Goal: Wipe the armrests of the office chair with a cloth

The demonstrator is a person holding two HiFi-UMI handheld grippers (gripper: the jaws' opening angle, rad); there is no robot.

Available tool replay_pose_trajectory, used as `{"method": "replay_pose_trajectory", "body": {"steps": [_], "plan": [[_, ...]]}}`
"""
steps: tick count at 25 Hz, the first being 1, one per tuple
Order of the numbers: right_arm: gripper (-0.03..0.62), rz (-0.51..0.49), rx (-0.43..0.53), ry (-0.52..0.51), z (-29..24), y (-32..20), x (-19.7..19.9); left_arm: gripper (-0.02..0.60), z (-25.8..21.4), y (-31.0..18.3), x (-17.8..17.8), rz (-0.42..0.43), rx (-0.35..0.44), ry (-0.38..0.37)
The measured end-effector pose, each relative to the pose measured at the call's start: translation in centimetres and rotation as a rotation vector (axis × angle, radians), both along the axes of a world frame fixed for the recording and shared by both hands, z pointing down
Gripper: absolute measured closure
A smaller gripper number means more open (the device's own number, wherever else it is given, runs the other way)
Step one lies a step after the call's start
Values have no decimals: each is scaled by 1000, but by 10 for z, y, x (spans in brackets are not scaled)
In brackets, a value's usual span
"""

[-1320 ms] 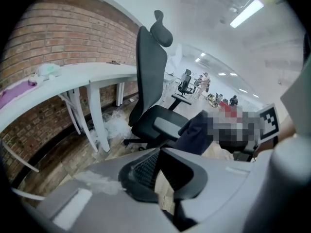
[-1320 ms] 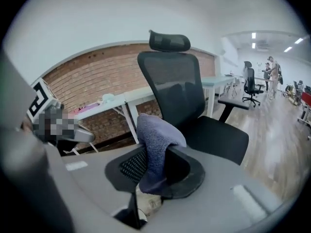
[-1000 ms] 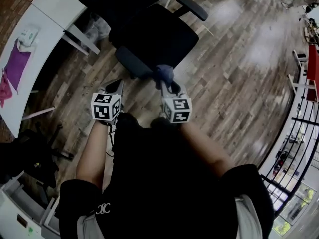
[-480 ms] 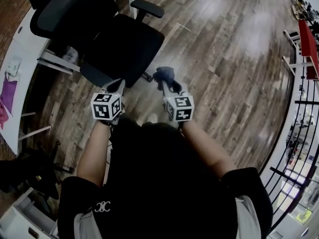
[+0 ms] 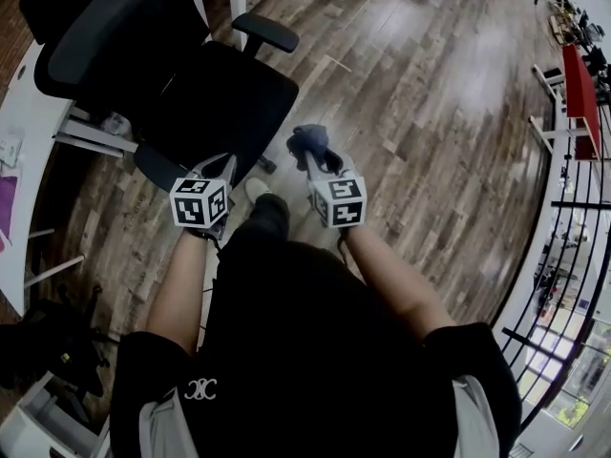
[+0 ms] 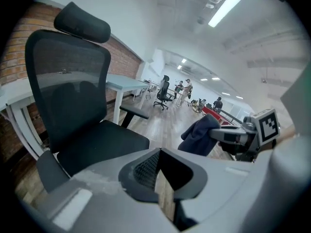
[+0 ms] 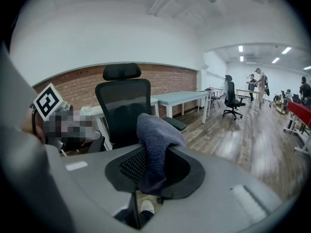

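Withdrawn from the near armrest [image 5: 156, 167] since one second ago, the right gripper [image 5: 310, 158] stays clamped on the blue cloth [image 5: 310, 140], now over the wooden floor [image 5: 430, 113], just beside the office chair [image 5: 220, 93]. Left gripper [image 5: 225, 166]: jaws together, empty, near that armrest.

Cloth [image 7: 156, 135] blue-grey; chair [image 5: 224, 98] black (mesh back); floor [image 5: 430, 113] brown wood-grain.

Open floor [image 5: 430, 113] beside office chair [image 5: 210, 93]
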State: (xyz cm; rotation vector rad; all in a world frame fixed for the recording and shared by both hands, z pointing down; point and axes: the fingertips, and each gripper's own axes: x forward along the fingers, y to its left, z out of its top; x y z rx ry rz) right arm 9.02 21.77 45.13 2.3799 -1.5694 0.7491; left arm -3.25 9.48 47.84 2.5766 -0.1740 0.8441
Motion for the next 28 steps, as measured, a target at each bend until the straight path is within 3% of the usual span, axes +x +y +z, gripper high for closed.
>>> {"method": "replay_pose_trajectory", "body": {"steps": [6, 12, 20, 28], "plan": [[511, -58, -108, 38, 3, -32, 67, 575, -14, -43, 56, -27, -4, 58], [511, -140, -209, 54, 20, -82, 109, 575, -12, -100, 80, -115, -41, 82], [511, -172, -259, 52, 32, -129, 151, 575, -16, -130, 96, -156, -79, 107], [511, -250, -330, 53, 57, -169, 192, 575, -1, -141, 84, -289, -101, 99]]}}
